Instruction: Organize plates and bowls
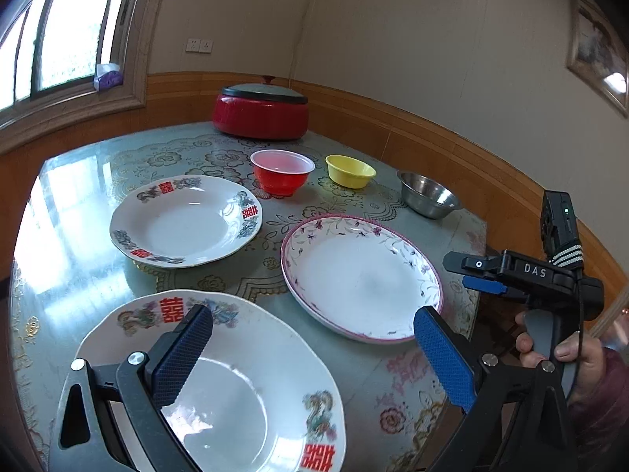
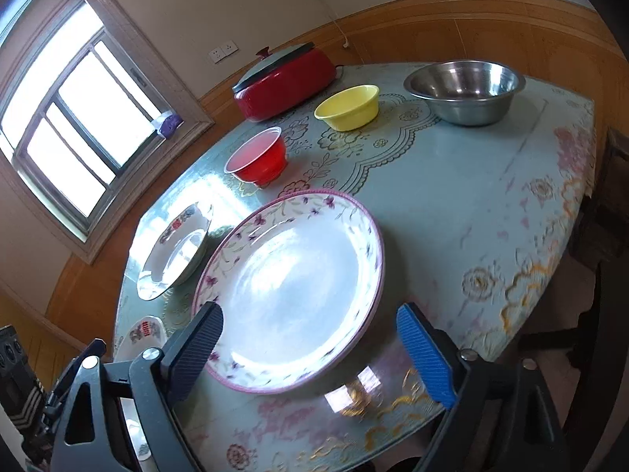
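Left gripper [image 1: 312,348] jaws spread, nothing grasped, above dragon plate [image 1: 251,385]; right gripper [image 2: 310,348] jaws spread, empty, near flowered plate [image 2: 291,291]; 3 bowls behind.

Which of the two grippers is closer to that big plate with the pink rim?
Right. The right gripper hangs open at the pink-rimmed plate's near edge; the left gripper is beside it, over a dragon-patterned plate.

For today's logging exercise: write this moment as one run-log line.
left gripper: open, over red-character plate | right gripper: open, empty, at pink-rimmed plate | bowls: unstacked
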